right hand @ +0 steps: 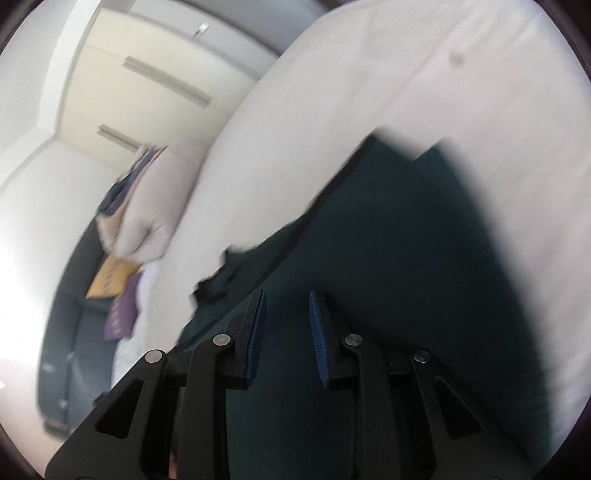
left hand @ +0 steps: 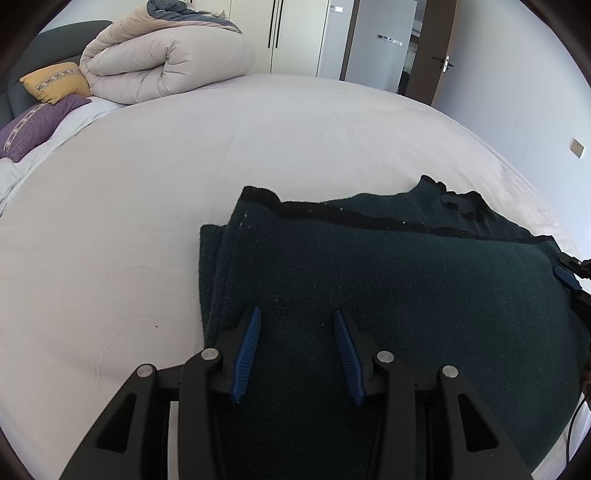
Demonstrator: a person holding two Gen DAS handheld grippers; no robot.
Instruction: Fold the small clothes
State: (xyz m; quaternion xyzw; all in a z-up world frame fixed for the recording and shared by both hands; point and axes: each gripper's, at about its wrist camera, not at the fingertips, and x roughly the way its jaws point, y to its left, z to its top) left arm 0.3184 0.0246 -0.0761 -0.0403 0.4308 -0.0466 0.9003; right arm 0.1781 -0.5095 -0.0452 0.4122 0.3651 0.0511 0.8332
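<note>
A dark green knit sweater [left hand: 388,280] lies folded in layers on the white bed sheet [left hand: 147,206], its collar at the far right. My left gripper [left hand: 297,314] is open just above the sweater's near edge, holding nothing. The right gripper's blue tip shows at the sweater's right edge in the left wrist view [left hand: 567,277]. In the blurred, tilted right wrist view, my right gripper [right hand: 286,295] is open over the same sweater [right hand: 388,258], holding nothing.
A rolled beige duvet [left hand: 166,62] sits at the bed's far left with a yellow pillow [left hand: 55,81] and a purple pillow [left hand: 33,123]. Wardrobe doors [left hand: 291,33] and a room door [left hand: 436,51] stand beyond the bed.
</note>
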